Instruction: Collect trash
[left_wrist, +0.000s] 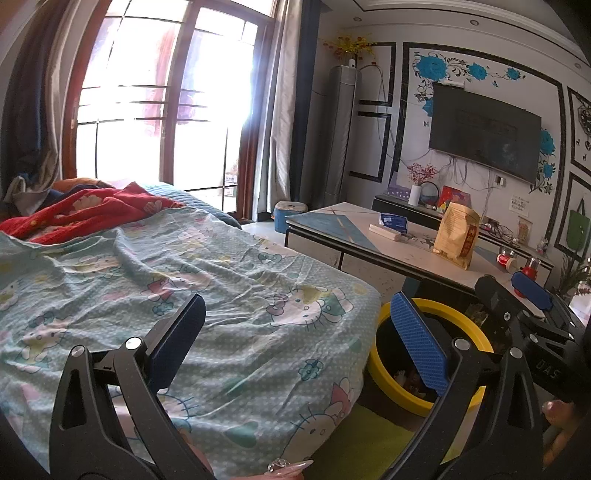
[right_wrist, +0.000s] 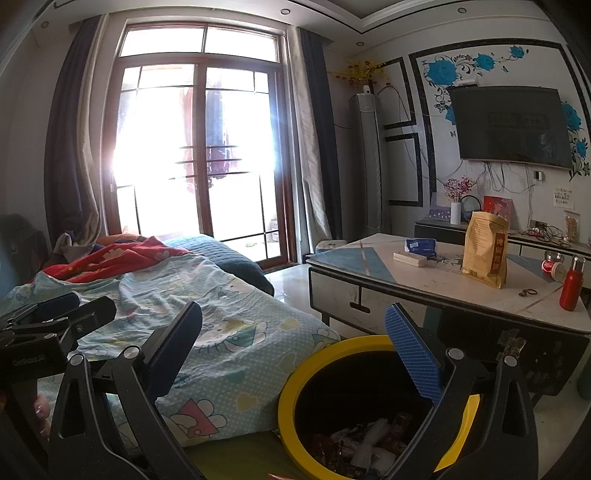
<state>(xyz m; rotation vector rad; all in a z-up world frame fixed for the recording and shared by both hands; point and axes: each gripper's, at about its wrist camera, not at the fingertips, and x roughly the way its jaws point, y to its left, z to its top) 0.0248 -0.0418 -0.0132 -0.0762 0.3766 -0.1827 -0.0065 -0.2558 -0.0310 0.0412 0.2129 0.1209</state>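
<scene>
**A:** Why keep the bin so near?

**B:** So drops are short. My right gripper (right_wrist: 295, 350) hangs wide and empty over the yellow-rimmed bin (right_wrist: 291, 398), where wrappers (right_wrist: 365, 446) lie. My left gripper (left_wrist: 299, 339) is wide too, over the bedsheet (left_wrist: 221, 266).

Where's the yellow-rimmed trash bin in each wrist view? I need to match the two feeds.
Left wrist: yellow-rimmed trash bin lower right, partly behind the left gripper's right finger.
Right wrist: bin bottom centre, trash visible inside, below the right gripper.
Shared landmark: the brown paper bag on the table.
</scene>
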